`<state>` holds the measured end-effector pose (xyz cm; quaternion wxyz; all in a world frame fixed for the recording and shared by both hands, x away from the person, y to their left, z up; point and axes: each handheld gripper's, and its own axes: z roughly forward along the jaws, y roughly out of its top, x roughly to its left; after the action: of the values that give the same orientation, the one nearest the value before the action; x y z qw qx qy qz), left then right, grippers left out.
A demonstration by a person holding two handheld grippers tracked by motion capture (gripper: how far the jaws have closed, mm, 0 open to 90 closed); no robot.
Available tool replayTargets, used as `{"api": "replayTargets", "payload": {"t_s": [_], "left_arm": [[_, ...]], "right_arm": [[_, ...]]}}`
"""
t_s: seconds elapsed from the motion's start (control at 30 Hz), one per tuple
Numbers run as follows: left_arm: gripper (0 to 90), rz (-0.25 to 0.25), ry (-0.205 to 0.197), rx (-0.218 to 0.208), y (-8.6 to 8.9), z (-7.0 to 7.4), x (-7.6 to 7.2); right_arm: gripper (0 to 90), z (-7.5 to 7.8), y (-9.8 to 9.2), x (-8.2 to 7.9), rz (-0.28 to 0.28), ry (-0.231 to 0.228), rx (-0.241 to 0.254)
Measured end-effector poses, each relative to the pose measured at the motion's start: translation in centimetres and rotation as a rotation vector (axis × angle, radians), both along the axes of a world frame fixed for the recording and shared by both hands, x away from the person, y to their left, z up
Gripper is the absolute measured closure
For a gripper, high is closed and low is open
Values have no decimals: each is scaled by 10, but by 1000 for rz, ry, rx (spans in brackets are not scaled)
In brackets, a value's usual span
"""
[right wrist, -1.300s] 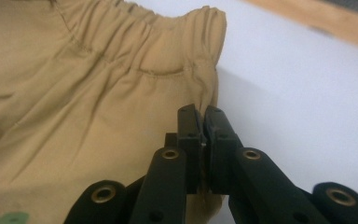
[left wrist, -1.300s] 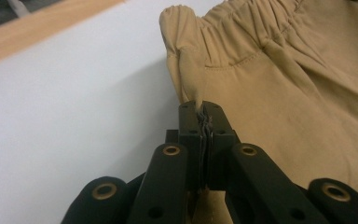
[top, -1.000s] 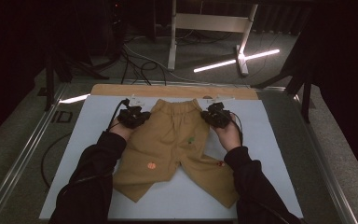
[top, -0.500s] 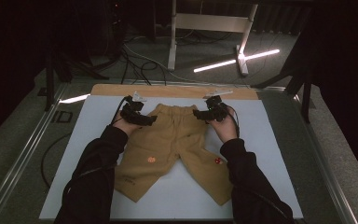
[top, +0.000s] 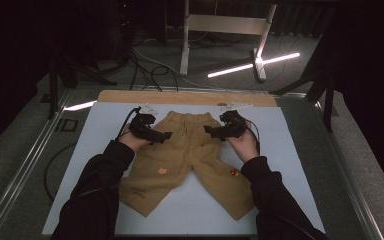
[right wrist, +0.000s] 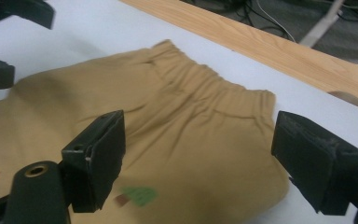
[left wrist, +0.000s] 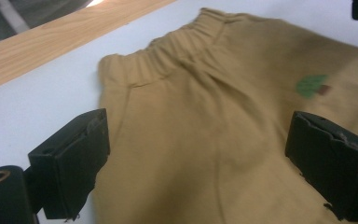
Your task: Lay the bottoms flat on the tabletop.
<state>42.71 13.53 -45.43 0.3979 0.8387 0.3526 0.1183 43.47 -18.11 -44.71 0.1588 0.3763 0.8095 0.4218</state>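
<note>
- A pair of tan shorts [top: 190, 155] lies flat at the centre of the frame on the pale blue table top [top: 290, 165], elastic waistband toward the top.
- The left gripper [top: 162, 135] hovers over the shorts' left waist corner, jaws spread wide, empty.
- The right gripper [top: 209, 131] hovers over the right waist corner, jaws likewise spread.
- A small green tree patch [left wrist: 311, 86] marks the fabric.
</note>
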Motion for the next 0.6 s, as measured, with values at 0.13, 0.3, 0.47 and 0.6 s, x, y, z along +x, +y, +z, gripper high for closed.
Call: {"api": "replayTargets", "payload": {"t_s": [0.13, 0.3, 0.47, 0.6], "left_arm": [[29, -17, -6, -9, 1, 6, -9], [2, -34, -19, -26, 4, 13, -21], [2, -52, -28, -20, 7, 19, -33], [2, -70, -30, -9, 11, 22, -41]], "right_arm": [[179, 3, -3, -10, 16, -27, -22], [169, 4, -8, -22, 37, -22, -20], [145, 5, -14, -37, 63, -35, -28], [142, 7, -19, -48, 79, -39, -1]]}}
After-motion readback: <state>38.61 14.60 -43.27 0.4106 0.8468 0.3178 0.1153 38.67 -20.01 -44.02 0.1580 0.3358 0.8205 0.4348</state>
